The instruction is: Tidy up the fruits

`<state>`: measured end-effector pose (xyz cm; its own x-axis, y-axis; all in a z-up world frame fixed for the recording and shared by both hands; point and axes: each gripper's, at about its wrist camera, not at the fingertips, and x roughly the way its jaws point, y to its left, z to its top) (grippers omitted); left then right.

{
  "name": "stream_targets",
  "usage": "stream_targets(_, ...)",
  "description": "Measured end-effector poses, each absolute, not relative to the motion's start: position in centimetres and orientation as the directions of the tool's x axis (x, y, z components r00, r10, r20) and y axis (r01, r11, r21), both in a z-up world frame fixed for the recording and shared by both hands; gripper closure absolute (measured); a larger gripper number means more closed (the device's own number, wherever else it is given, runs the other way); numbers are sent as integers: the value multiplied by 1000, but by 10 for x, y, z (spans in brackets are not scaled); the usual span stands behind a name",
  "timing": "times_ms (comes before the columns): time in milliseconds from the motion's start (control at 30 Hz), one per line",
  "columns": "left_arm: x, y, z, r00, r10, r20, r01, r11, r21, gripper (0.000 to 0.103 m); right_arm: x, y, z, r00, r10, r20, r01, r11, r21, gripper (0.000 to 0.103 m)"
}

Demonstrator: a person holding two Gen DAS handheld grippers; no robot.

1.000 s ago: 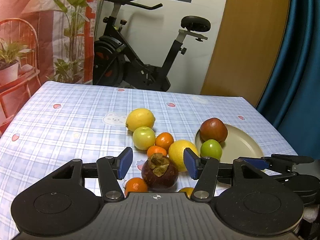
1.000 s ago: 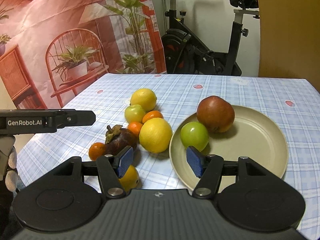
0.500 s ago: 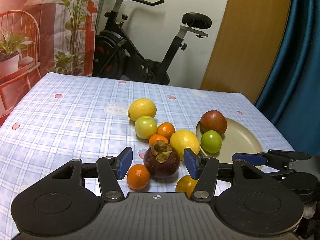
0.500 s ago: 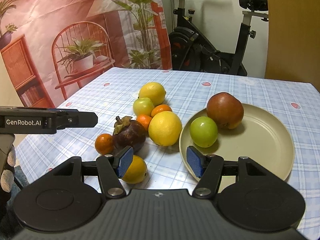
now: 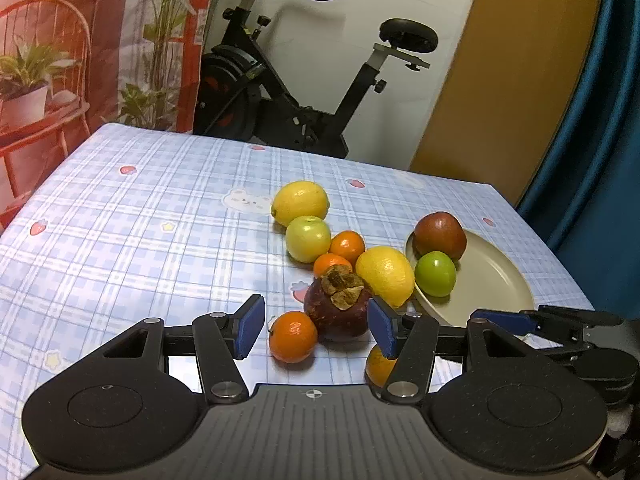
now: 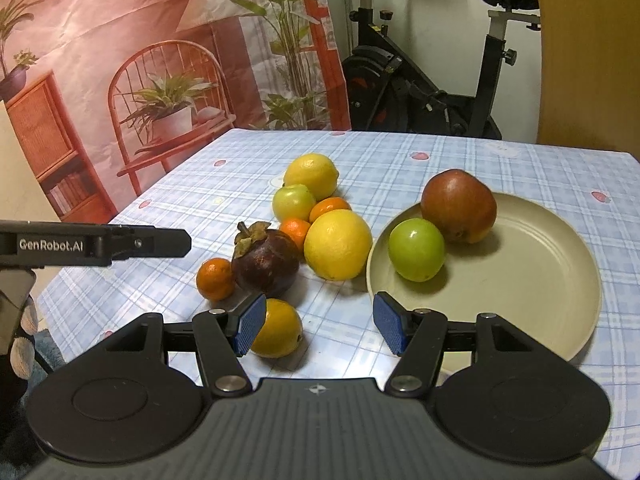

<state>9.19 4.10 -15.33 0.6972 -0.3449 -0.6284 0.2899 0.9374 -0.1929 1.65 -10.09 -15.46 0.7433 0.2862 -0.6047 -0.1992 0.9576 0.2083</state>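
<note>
Loose fruit lies in a cluster on the checked tablecloth: a dark mangosteen [image 5: 338, 308] [image 6: 266, 262], a small orange [image 5: 293, 336] [image 6: 215, 279], a big yellow citrus [image 5: 385, 276] [image 6: 338, 244], two more small oranges, a pale green apple [image 5: 308, 239] and a lemon [image 5: 300, 202]. A beige plate [image 6: 540, 280] [image 5: 492, 284] holds a green apple [image 6: 416, 250] and a red apple [image 6: 458, 206]. My left gripper [image 5: 316, 326] hangs open just short of the mangosteen and the small orange. My right gripper [image 6: 320, 328] is open near the plate's front rim, with a yellow-orange fruit [image 6: 278, 334] by its left pad.
The table's far half is bare cloth. An exercise bike [image 5: 304, 92] stands behind the table, with a printed backdrop to the left and a blue curtain [image 5: 592, 140] to the right. The table's near edge runs under both grippers.
The left view has tipped a little, so the fruit cluster sits slightly higher in the frame. The right view has barely shifted. Both jaws keep the same width.
</note>
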Motion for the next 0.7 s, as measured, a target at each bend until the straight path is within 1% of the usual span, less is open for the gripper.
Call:
stream_targets(267,90,33,-161,667,-378,-642,325,923,-206,44,16,-91,-161,717,326,-616,-252,945,208,41)
stream_targets(433,89,30,-168,650,-389,-653,337,918,-211,44,21,-79,-170,693,345,-633,-303,936,179,41)
stream_targets(600,90,32,-172,632,-405,-660,339,911,-235,45,25,-71,-177,679,357,-641,-332,929,165,43)
stream_targets(700,92,26,-174,608,-432,-667,365,897,-249,46,27,-69,-182,675,356,-647,-344,927,151,47)
